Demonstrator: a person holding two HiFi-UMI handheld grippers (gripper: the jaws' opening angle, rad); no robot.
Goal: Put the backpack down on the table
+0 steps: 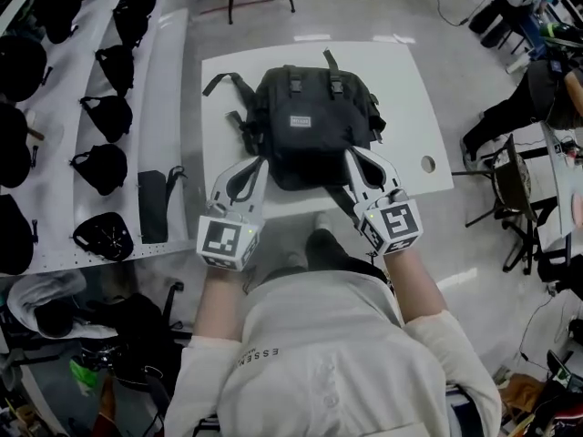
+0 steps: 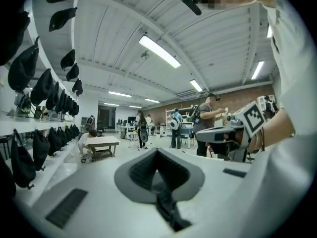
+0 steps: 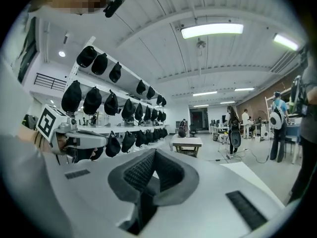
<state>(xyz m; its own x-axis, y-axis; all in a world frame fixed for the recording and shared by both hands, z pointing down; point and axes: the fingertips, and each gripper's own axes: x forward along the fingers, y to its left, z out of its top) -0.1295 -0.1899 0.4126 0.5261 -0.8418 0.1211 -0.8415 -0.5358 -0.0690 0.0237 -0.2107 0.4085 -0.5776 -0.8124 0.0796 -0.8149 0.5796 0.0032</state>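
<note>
The black backpack (image 1: 314, 126) lies flat on the white table (image 1: 410, 80), its shoulder straps trailing to the left. In the head view my left gripper (image 1: 260, 164) and right gripper (image 1: 355, 157) are at the backpack's near corners, one on each side. Both gripper views look out level across the room and show no backpack. The left gripper (image 2: 157, 170) has its dark pads together with nothing between them. My right gripper (image 3: 153, 170) is shut the same way, also empty. Each gripper shows in the other's view: the right gripper (image 2: 225, 133) and the left gripper (image 3: 81, 142).
White shelves (image 1: 168, 107) with several black caps and bags run along the left of the table. A chair (image 1: 510, 189) and cables stand at the right. Farther off are several people (image 2: 205, 125) and a low table (image 2: 101, 143). The tabletop has a round hole (image 1: 428, 164).
</note>
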